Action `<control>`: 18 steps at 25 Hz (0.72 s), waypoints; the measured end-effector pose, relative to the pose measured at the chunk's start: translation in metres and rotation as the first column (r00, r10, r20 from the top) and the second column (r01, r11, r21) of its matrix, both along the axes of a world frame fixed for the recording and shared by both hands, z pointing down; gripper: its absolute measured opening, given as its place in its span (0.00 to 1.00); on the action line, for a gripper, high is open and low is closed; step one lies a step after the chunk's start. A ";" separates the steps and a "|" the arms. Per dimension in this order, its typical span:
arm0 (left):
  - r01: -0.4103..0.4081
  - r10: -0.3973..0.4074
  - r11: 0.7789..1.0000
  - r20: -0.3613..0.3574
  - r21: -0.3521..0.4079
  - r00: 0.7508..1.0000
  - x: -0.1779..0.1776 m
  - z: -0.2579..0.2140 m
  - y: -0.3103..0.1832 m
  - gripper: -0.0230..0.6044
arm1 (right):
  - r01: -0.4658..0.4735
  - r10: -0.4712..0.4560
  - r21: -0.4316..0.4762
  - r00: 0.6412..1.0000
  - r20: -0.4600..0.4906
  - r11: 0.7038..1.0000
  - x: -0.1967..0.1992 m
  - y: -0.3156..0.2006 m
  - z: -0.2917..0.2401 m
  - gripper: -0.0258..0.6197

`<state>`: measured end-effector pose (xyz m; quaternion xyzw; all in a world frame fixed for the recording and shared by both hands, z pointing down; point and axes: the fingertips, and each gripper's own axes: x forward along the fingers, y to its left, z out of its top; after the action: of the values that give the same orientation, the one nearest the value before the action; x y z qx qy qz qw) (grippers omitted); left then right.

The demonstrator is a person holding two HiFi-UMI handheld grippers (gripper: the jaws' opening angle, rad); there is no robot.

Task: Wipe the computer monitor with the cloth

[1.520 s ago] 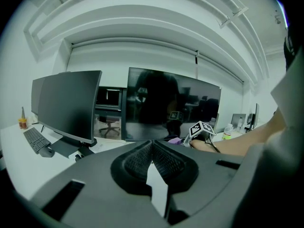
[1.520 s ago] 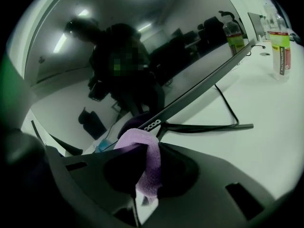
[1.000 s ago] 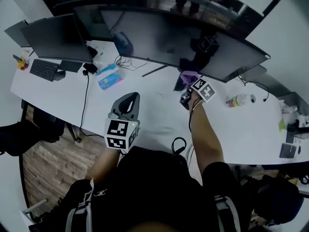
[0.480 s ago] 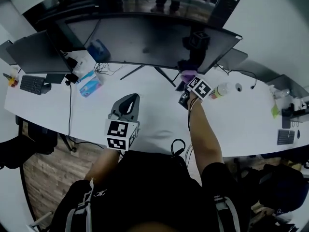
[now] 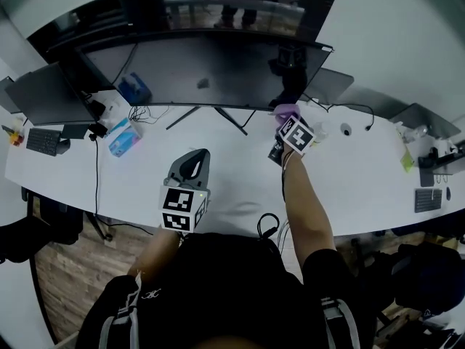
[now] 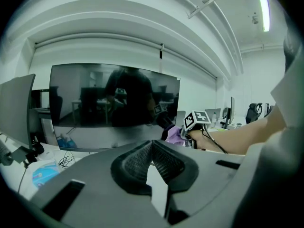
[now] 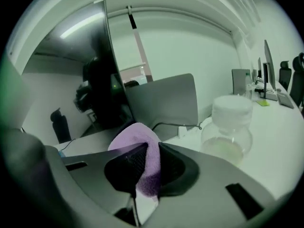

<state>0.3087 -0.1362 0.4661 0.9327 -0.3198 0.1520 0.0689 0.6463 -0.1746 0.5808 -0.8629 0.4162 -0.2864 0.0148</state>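
- Right gripper: jaws clenched on the cloth, a lilac wad that bulged up above the pads; this arm was stretched forward over the desk
- Cloth, head view: it sat at the lower edge of the monitor, close to that screen's right end; whether it was already pressed on the glass could not be told
- Monitor, right gripper view: the dark screen appeared steeply side-on, filling the left of the picture, so the glass lay ahead and to the left of the held cloth
- Long axis: the monitor ran left to right across the desk, wide and low, and almost all of its face stretched away to the left of the cloth; a wiping stroke would most likely have to travel leftward along that axis
- Left gripper: jaws pressed together on nothing; seen from the head it hung over the desk in front of the person, well apart from the screen and squarely facing it
- Nearer hand: the right, by a clear margin; the left looked idle
- Bottle: clear, white-capped, it stood on the desk just right of the cloth, out of a leftward stroke's way but near enough to be knocked by a swing back
- Stage, as judged: cloth in hand and brought to the screen, with the wiping itself at or near its start
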 end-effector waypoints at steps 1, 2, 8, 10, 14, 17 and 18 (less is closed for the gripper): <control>-0.005 0.005 1.000 -0.002 0.003 1.000 0.004 -0.001 0.002 0.06 | 0.006 -0.006 0.012 1.000 -0.027 1.000 0.003 0.001 -0.009 0.16; -0.010 0.010 1.000 -0.004 0.006 1.000 0.009 -0.002 0.004 0.06 | 0.016 -0.015 0.025 0.998 -0.055 1.000 0.006 0.002 -0.020 0.16; -0.048 0.049 0.999 -0.015 0.025 0.999 0.032 -0.007 0.015 0.06 | 0.137 -0.103 0.128 0.965 -0.242 0.982 0.006 0.000 -0.088 0.15; -0.062 0.063 0.998 -0.017 0.029 0.998 0.039 -0.008 0.018 0.06 | 0.178 -0.126 0.159 0.948 -0.294 0.971 0.002 0.002 -0.113 0.16; -0.086 0.087 0.995 -0.023 0.042 0.996 0.054 -0.013 0.021 0.06 | 0.236 -0.150 0.232 0.930 -0.336 0.944 0.001 0.003 -0.157 0.16; -0.098 0.100 0.994 -0.028 0.053 0.995 0.063 -0.017 0.023 0.06 | 0.268 -0.155 0.275 0.916 -0.370 0.923 0.001 0.004 -0.187 0.15; -0.101 0.103 0.993 -0.029 0.057 0.994 0.064 -0.019 0.023 0.06 | 0.278 -0.155 0.287 0.910 -0.385 0.917 0.001 0.006 -0.198 0.16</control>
<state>0.3730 -0.1135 0.4474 0.9516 -0.2748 0.1313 0.0404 0.6470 -0.1690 0.3833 -0.8325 0.5490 -0.0509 0.0541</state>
